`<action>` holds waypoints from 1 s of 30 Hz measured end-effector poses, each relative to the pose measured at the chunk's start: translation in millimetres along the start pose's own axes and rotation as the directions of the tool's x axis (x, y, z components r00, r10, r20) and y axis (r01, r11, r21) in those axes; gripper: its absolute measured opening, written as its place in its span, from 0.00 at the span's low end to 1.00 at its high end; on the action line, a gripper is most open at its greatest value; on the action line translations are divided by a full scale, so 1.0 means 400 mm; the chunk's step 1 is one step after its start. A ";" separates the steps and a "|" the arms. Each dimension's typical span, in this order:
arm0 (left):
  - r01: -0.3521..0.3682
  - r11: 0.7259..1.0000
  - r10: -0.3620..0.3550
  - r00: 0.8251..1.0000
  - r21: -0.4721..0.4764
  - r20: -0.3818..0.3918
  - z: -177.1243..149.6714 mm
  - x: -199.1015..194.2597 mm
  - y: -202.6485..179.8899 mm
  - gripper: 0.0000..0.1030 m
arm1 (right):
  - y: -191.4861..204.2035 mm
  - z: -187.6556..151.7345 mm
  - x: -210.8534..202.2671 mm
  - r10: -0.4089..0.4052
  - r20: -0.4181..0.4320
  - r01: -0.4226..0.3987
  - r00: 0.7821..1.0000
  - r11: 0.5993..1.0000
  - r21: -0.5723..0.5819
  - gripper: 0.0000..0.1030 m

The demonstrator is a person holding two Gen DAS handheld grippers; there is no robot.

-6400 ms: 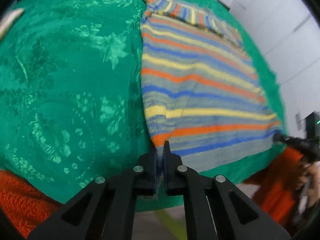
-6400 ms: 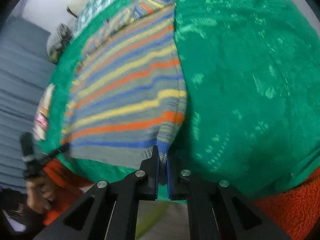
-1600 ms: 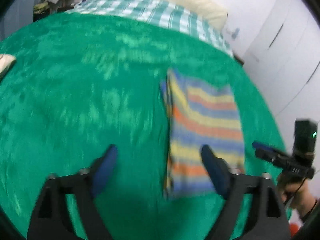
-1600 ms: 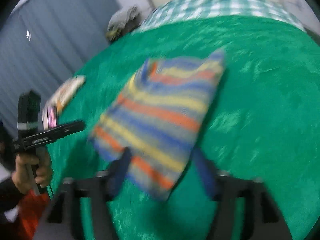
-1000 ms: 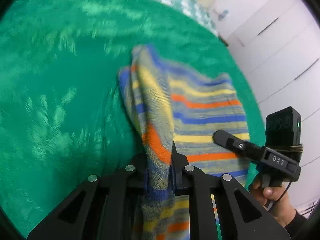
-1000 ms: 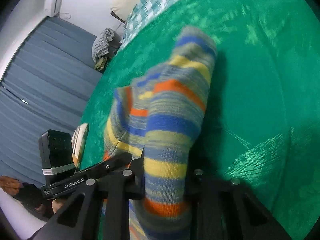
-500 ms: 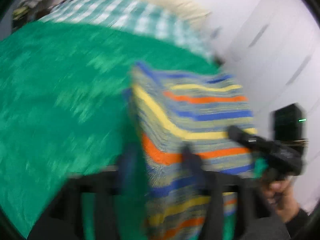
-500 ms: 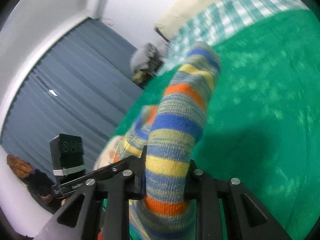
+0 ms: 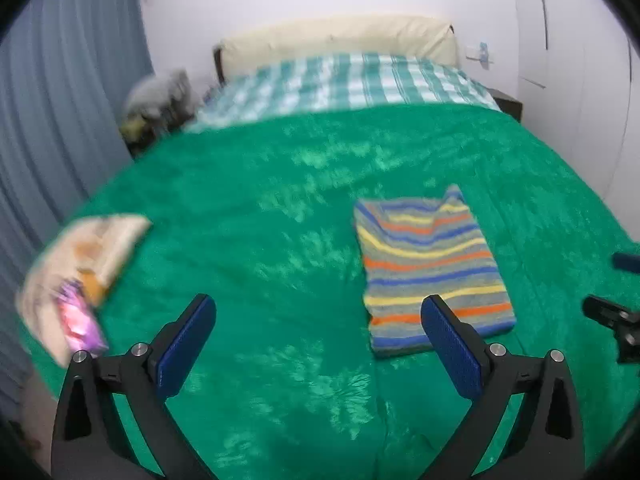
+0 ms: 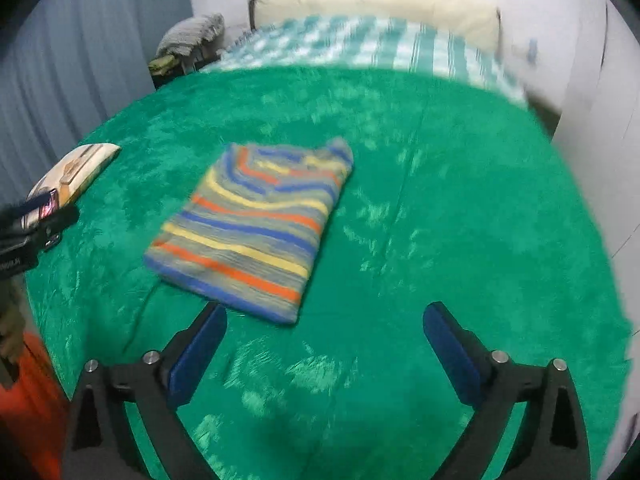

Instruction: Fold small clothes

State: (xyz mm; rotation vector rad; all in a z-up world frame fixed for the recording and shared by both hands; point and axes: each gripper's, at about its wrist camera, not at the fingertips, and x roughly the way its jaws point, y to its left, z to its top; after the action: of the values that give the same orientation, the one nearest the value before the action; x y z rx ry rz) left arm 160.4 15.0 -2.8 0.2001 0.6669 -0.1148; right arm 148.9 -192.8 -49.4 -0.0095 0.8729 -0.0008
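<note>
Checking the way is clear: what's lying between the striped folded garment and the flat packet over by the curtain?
Only bare green blanket separates the striped garment from the packet, as the left wrist view shows.

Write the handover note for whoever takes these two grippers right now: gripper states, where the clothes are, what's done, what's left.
Left gripper: jaws opening, nothing between them.
Right gripper: jaws opening, nothing between them.
Striped sweater: lies folded into a compact rectangle on the green blanket, free of both grippers; one far corner sticks up a little.
Also on the blanket: a flat packet near its left edge, not part of the job.
Done: this sweater looks folded and let go.
Left: perhaps flatten that corner. No other garment to fold shows on the blanket.
</note>
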 end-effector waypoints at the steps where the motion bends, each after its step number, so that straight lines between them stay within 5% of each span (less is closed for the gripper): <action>1: -0.025 1.000 0.025 1.000 0.014 0.012 0.007 -0.023 -0.007 1.00 | 0.016 0.001 -0.033 -0.007 0.022 0.007 1.000 1.000 -0.010 0.98; 6: -0.101 0.994 0.100 0.995 0.048 0.033 -0.009 -0.126 -0.041 1.00 | 0.082 -0.020 -0.199 -0.031 0.087 0.035 0.996 0.999 -0.041 0.99; 30: 0.012 1.000 -0.011 0.997 0.015 -0.079 -0.153 -0.307 -0.039 1.00 | 0.157 -0.177 -0.408 -0.028 0.023 0.027 0.999 0.998 0.055 1.00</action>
State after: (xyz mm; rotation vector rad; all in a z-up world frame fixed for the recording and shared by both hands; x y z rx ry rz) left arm 25.2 18.3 24.5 0.2165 0.7464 -0.1231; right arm -10.4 -129.8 29.4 0.0298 0.8487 -0.0502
